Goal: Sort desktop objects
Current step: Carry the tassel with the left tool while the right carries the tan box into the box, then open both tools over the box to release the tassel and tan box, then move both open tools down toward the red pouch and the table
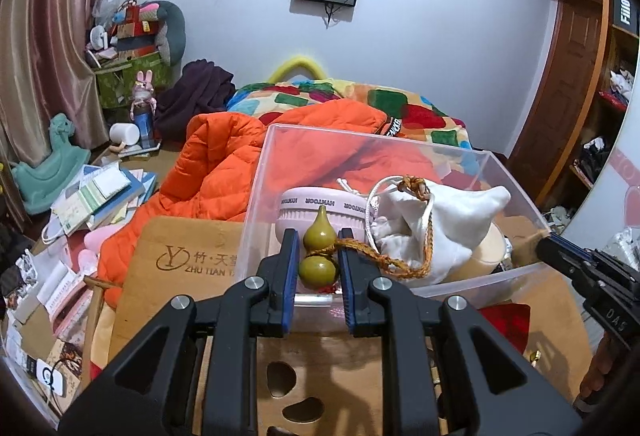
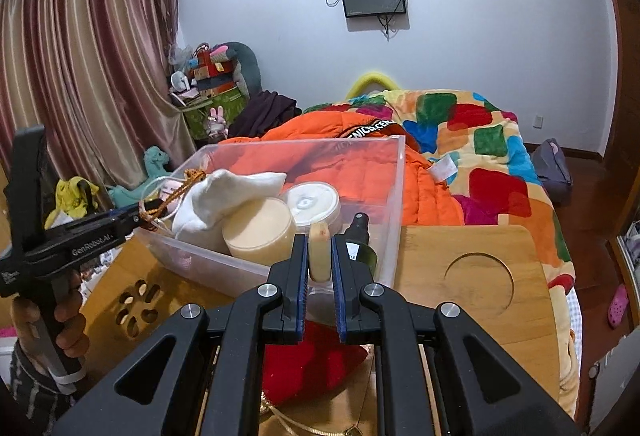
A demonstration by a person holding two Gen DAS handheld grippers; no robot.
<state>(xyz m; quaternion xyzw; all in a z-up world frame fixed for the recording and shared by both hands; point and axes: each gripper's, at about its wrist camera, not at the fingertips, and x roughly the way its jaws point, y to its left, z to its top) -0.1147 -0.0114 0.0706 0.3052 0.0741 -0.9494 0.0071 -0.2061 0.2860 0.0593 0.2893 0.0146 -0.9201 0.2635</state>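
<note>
My left gripper [image 1: 319,252] is shut on a small olive-green gourd charm [image 1: 318,254] with a braided orange cord [image 1: 400,268], held at the near wall of a clear plastic bin [image 1: 400,145]. The bin holds a pink round fan [image 1: 316,207] and a white drawstring bag [image 1: 432,224]. My right gripper [image 2: 319,256] is shut on a small cream block [image 2: 319,252], held at the bin's near corner [image 2: 394,203]. In the right wrist view the bin also holds the white bag [image 2: 224,195], two round cream jars [image 2: 260,232] and a dark spray bottle [image 2: 358,232]. The left gripper shows there at far left [image 2: 136,213].
The bin stands on a bamboo lap desk [image 2: 480,268] with a round cup recess, set on a bed. A red pouch [image 2: 316,360] lies under my right gripper. An orange jacket [image 1: 216,163] and a colourful quilt [image 2: 480,139] lie behind. Books and papers [image 1: 100,195] clutter the left.
</note>
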